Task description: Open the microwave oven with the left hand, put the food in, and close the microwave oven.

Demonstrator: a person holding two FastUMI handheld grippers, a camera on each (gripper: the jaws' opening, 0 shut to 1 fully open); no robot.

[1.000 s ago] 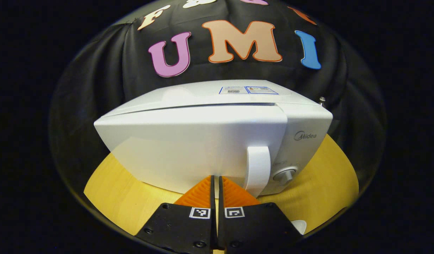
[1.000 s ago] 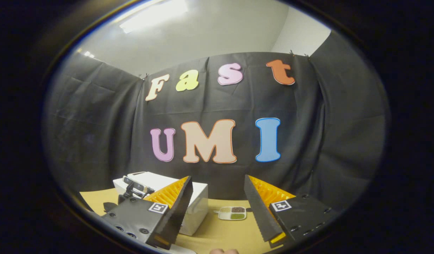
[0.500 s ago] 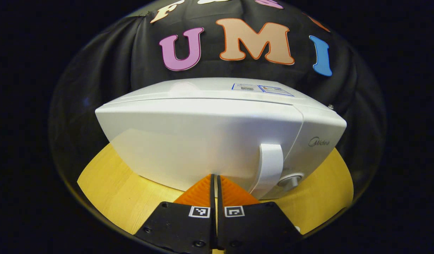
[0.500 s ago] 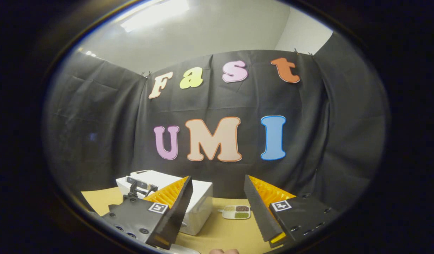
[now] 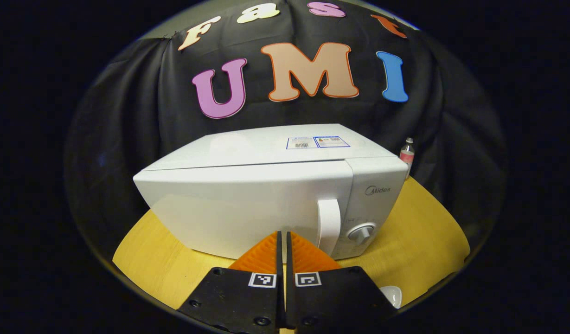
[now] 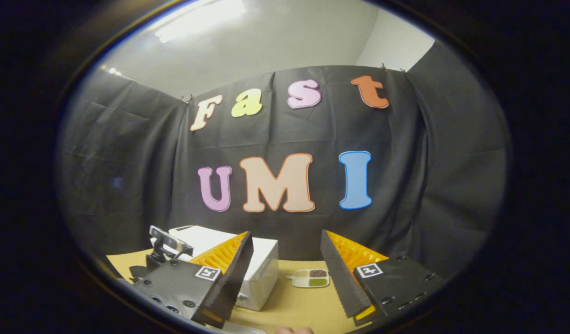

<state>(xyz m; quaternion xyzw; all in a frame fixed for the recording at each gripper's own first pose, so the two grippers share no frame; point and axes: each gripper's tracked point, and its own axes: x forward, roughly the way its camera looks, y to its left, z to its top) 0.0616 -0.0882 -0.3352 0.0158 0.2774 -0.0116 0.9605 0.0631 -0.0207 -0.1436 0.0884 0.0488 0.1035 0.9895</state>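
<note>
The white, box-shaped microwave oven [image 5: 266, 195] sat on the yellow wooden table [image 5: 159, 260], its door shut. Its white vertical door handle [image 5: 329, 227] ran upright at the door's right edge, just left of the round control knob [image 5: 361, 233]. From my left gripper [image 5: 282, 241] the handle lay ahead and a little to the right, near but not touching; the fingers were pressed together with nothing between them. I judged I would need to part them and shift right to straddle that upright bar. In the right gripper view, the right gripper [image 6: 285, 264] hung spread wide and empty, and the small divided dish of food [image 6: 311, 277] lay beyond, right of the oven. The left was plainly nearer the handle.
</note>
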